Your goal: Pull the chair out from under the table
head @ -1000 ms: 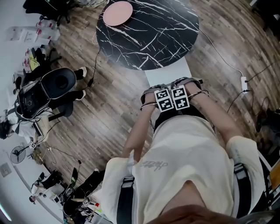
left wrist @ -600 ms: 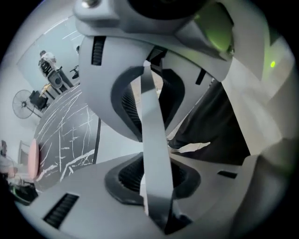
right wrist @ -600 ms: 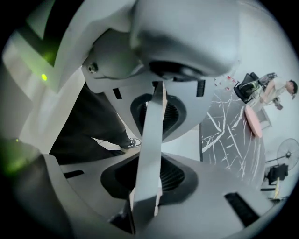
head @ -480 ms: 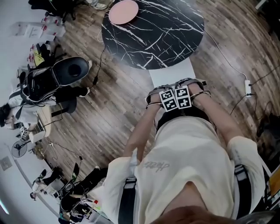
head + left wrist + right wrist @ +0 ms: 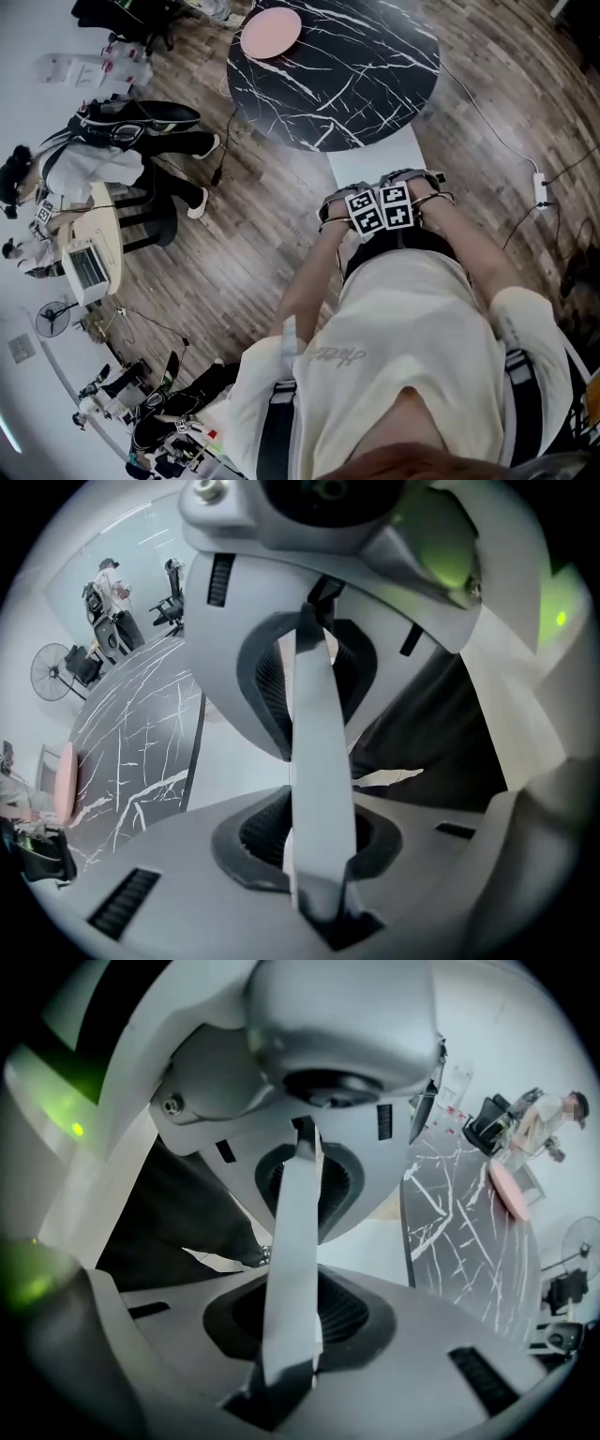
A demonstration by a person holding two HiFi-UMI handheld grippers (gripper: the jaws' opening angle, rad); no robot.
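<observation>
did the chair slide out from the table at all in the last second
No. The chair shows the same strip of white seat past the black marble table edge as before; only the camera shifted.

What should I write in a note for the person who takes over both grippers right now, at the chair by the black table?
Left gripper: shut on the top of the white chair's backrest; its jaws have just been closing.
Right gripper: the same, beside it on the same backrest.
Chair seat: its front reaches under the edge of the round black marble table. A pink disc lies on the table's far side.
Done: both grips taken.
Left: pull the chair back until the seat is clear of the table.
</observation>
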